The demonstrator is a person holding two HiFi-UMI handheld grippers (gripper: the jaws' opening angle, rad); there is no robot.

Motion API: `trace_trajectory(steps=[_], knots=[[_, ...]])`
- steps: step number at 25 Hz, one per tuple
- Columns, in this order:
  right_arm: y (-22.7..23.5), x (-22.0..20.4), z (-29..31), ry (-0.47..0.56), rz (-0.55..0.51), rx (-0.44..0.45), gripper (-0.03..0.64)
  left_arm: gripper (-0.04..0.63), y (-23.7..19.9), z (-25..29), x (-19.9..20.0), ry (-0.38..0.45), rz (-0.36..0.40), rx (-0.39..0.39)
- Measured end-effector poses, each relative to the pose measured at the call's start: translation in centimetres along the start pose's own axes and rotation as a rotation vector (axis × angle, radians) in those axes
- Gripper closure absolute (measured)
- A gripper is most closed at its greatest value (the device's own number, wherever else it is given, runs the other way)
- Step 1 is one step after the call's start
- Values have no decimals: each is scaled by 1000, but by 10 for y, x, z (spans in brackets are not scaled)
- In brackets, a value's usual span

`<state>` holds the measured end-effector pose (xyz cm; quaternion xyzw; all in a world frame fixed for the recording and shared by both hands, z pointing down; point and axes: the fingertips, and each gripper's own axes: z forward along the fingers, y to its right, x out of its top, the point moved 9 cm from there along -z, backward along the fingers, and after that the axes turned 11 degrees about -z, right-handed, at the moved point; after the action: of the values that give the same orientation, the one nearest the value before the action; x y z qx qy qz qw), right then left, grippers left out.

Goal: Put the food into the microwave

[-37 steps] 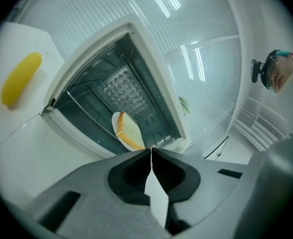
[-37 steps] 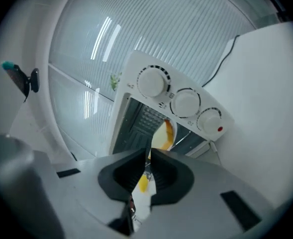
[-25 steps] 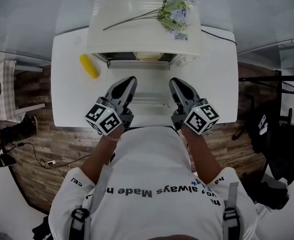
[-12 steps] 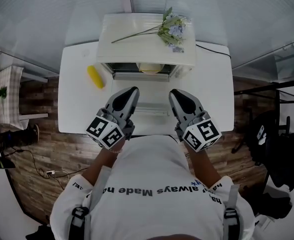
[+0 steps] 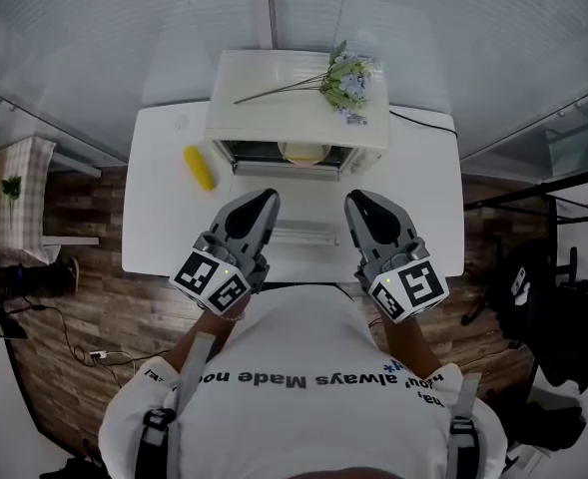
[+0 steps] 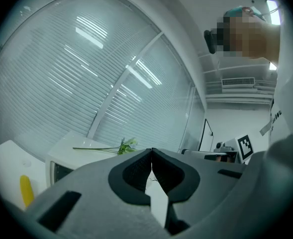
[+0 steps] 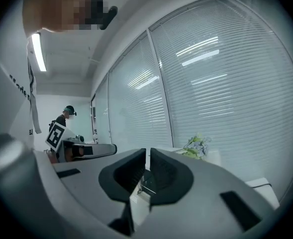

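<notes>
Left gripper: fingers pressed together, empty. Right gripper: fingers nearly closed with a thin slit, nothing between. Both are side by side over the desk, facing the open microwave. Yellow corn lies on the desk, left of the microwave. Pale round food sits inside. Flowers lie on top.

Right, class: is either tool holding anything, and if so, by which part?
Nothing is held. The left tool and the right tool both have their jaws closed on nothing; the corn lies apart from them on the table.
</notes>
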<state>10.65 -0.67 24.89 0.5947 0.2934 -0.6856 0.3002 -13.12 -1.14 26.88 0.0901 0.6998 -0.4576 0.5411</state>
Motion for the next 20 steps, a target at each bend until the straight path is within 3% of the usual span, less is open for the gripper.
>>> trace_trajectory(steps=[20], knots=[[-15,31,-10,23,-44,2,586,583,19,-6,18,43,46,-18]])
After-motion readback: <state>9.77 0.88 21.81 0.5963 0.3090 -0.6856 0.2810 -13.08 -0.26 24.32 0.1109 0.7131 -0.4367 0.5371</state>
